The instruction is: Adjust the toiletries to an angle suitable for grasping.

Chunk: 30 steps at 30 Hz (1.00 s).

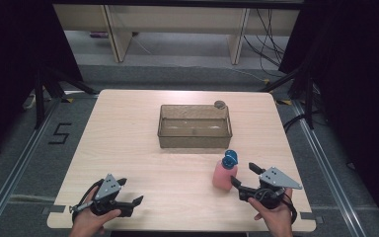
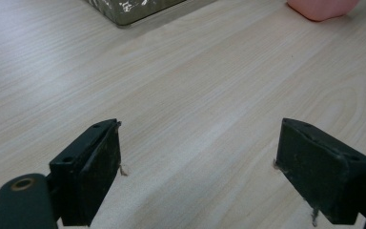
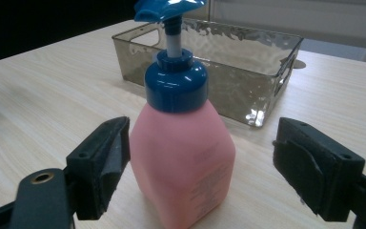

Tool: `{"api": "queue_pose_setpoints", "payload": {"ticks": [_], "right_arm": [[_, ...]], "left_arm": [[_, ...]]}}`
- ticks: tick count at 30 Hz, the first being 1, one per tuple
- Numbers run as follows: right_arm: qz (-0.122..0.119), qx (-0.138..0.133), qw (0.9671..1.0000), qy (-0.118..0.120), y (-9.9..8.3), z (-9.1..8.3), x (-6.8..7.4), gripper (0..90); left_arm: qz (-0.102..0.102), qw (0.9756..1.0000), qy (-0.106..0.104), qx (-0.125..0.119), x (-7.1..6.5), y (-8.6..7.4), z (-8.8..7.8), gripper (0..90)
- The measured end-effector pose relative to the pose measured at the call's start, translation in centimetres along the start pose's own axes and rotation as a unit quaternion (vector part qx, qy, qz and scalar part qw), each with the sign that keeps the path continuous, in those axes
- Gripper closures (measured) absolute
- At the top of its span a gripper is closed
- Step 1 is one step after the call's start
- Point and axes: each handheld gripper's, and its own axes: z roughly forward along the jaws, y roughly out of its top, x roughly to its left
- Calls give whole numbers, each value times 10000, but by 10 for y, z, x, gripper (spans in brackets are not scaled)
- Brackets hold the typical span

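Right gripper [image 3: 200, 167]: I am bracketing the pink pump bottle [image 3: 183, 157], jaws apart, pads not pressing.
Left gripper [image 2: 198, 171]: I am holding it open, empty.
Remaining: gripping, lifting, probably into the clear bin [image 1: 195, 139].

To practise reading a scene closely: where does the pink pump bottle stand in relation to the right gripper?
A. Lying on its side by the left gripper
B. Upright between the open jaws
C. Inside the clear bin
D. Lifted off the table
B: the pink pump bottle stands upright on the table between the right gripper's jaws, with a gap on the right side.
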Motion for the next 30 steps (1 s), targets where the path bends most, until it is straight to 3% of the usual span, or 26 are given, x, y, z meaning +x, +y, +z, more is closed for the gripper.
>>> {"api": "queue_pose_setpoints", "payload": {"ticks": [6, 8, 10, 12, 13, 16, 18, 19, 20, 23, 27, 28, 30], "right_arm": [[-31, -28, 10000, 16, 1, 2, 1, 220], [138, 19, 9999, 93, 2, 2, 4, 221], [-21, -55, 9999, 107, 3, 4, 2, 223], [94, 28, 9999, 94, 3, 4, 5, 223], [-28, 14, 9999, 95, 4, 4, 3, 225], [109, 26, 9999, 127, 4, 5, 6, 231], [-81, -44, 9999, 129, 6, 6, 4, 232], [-67, -107, 9998, 125, 6, 7, 4, 232], [114, -61, 9998, 155, 6, 7, 7, 234], [-29, -80, 9998, 168, 8, 8, 5, 237], [20, -98, 9997, 203, 9, 10, 6, 241], [-41, -119, 9997, 207, 9, 11, 5, 242], [-86, -111, 9997, 187, 10, 13, 5, 244]], "left_arm": [[11, 10000, -2, 10, 0, 0, 0, 147], [26, 10000, 2, 30, 1, 0, -1, 147], [16, 10000, 12, 23, 0, 0, -1, 147], [27, 10000, 8, 37, 1, 0, -1, 147], [20, 10000, 11, 28, 1, 0, -1, 147], [23, 10000, 17, 31, 0, -1, -1, 148], [13, 10000, 20, 28, 1, -1, -1, 147], [3, 10000, 23, 23, 1, -1, -1, 147], [-1, 10000, 26, 20, 1, -1, -1, 147], [-9, 10000, 53, 36, 0, -1, -1, 148], [-44, 10000, 36, 1, 0, -2, -2, 147], [76, 9999, 54, 106, 2, -2, -4, 147], [58, 9999, 93, 112, 1, -2, -5, 148]]}}
